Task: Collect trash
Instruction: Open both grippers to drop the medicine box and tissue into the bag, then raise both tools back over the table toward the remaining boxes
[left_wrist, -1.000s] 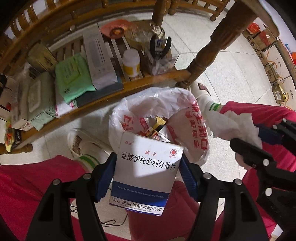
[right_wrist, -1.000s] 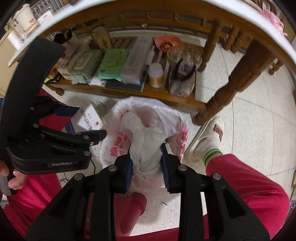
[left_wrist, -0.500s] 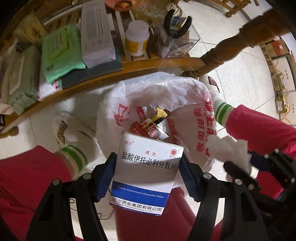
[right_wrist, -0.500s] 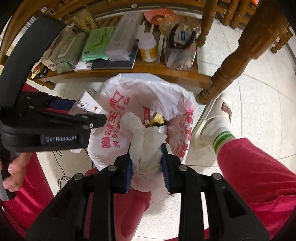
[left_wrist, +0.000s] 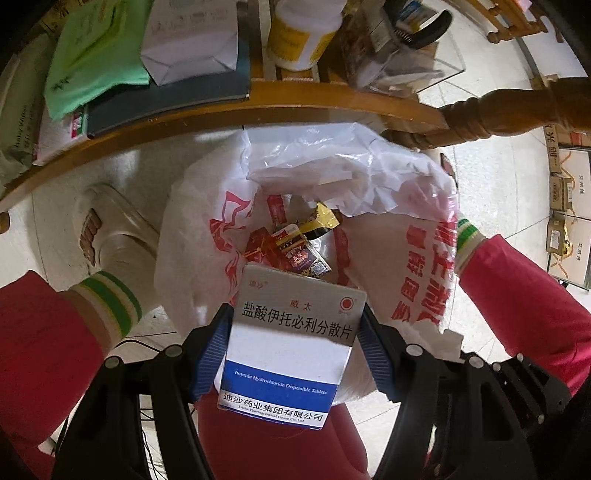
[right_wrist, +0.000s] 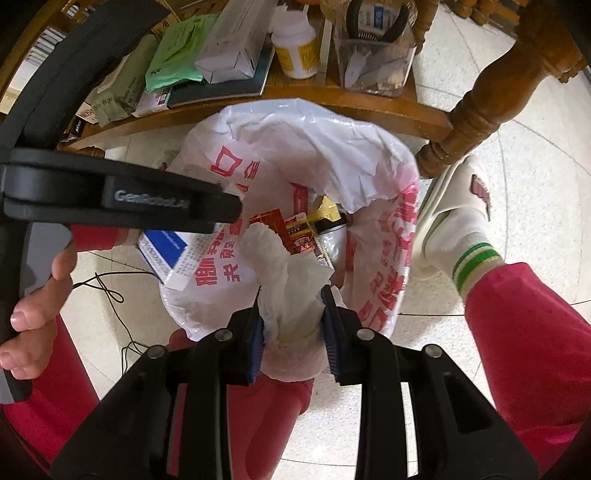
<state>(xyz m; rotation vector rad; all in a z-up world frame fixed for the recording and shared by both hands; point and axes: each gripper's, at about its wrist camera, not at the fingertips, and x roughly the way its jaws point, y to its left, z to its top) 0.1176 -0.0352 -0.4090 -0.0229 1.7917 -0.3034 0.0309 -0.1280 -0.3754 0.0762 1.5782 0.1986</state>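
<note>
Left tongs (left_wrist: 293, 347): clenched on the box (left_wrist: 291, 343), one blue pad on each narrow side, printed face toward the camera; box sits at lower centre of the left view, over the near rim of the bag (left_wrist: 369, 173). Right tongs (right_wrist: 291, 325): clenched on the tissue (right_wrist: 288, 295), a crumpled white wad bulging above and below the pads; it sits at lower centre of the right view, also over the bag's near rim.

Bag: white plastic with red print, mouth open upward, standing on the floor (right_wrist: 517, 166) between the person's legs; red and gold wrappers (left_wrist: 295, 247) already lie inside. A wooden shelf (left_wrist: 332, 99) with a bottle (left_wrist: 299, 33) and packets runs across the top of both views, clear of the bag.

Handling, as judged: box is light card, stiff along its edges but likely hollow, so its broad faces would dent; the grip across the narrow sides is sound. Tissue is very light, soft and compressible; it may cling to the pads on release. Bag film is thin and limp; its rim could fold inward if struck.

Neither item is inside the bag yet; both appear ready for release.
</note>
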